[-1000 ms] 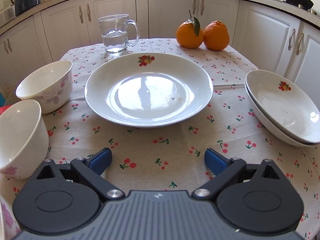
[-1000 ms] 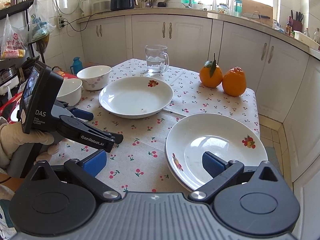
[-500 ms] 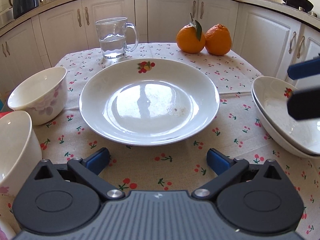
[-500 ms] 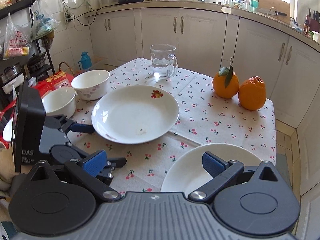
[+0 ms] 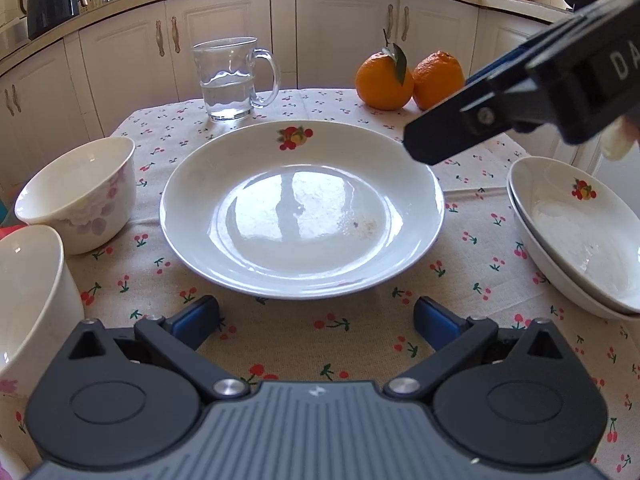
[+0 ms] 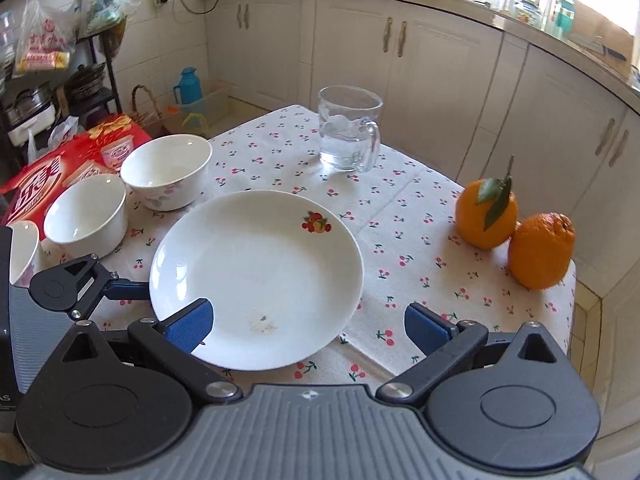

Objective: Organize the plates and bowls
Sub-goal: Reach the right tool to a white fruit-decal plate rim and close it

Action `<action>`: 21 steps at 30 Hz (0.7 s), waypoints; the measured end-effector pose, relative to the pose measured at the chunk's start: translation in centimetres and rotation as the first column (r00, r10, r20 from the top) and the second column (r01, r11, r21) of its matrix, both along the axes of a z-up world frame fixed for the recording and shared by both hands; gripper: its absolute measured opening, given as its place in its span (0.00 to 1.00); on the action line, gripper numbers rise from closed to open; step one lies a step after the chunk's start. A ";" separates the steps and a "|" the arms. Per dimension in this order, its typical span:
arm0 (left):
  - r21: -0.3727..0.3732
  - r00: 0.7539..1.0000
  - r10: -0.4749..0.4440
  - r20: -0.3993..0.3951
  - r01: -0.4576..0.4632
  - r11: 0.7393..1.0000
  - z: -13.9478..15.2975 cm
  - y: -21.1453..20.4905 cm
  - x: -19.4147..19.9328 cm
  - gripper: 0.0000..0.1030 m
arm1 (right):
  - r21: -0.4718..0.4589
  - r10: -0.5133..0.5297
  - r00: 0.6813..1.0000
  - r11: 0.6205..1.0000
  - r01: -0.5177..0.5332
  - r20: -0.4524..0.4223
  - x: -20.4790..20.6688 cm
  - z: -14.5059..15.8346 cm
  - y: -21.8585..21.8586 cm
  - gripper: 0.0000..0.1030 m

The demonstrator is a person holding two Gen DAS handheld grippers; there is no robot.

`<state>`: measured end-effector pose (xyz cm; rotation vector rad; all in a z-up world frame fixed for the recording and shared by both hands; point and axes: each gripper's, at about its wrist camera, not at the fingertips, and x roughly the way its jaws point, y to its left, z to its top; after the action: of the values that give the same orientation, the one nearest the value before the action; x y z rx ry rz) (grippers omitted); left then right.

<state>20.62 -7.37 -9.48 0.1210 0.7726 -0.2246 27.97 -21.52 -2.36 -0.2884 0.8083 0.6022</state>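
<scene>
A large white plate with a fruit print lies in the middle of the cherry-print tablecloth; it also shows in the right wrist view. My left gripper is open and empty, low at the plate's near rim. My right gripper is open and empty, above the plate's near right edge. Two stacked plates sit at the right. Two white bowls stand at the left, and a third bowl shows at the left edge of the right wrist view.
A glass mug of water and two oranges stand at the table's far side. A red box lies beyond the left table edge. White cabinets surround the table.
My right gripper has moved left from over the stacked plates to over the middle plate. My left gripper has moved closer to the middle plate's near rim.
</scene>
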 end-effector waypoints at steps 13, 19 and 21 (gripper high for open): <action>-0.003 0.999 0.025 0.029 -0.025 1.000 -0.1 0.3 0.6 0.96 | -0.060 0.234 0.970 0.969 -0.238 -0.066 5.5 -2.1 3.4 1.00; -0.012 0.999 0.013 0.042 -0.012 1.000 0.1 0.4 0.5 0.83 | -0.052 0.280 0.954 0.957 -0.287 -0.111 8.6 -3.2 4.0 0.93; -0.012 0.999 0.010 0.044 -0.010 1.000 0.1 0.4 0.6 0.81 | -0.057 0.286 0.949 0.954 -0.295 -0.130 9.7 -3.7 4.2 0.89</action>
<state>21.22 -6.92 -9.33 0.1105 0.7274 -0.2165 37.62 -17.36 -6.07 -0.4486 0.9139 0.8735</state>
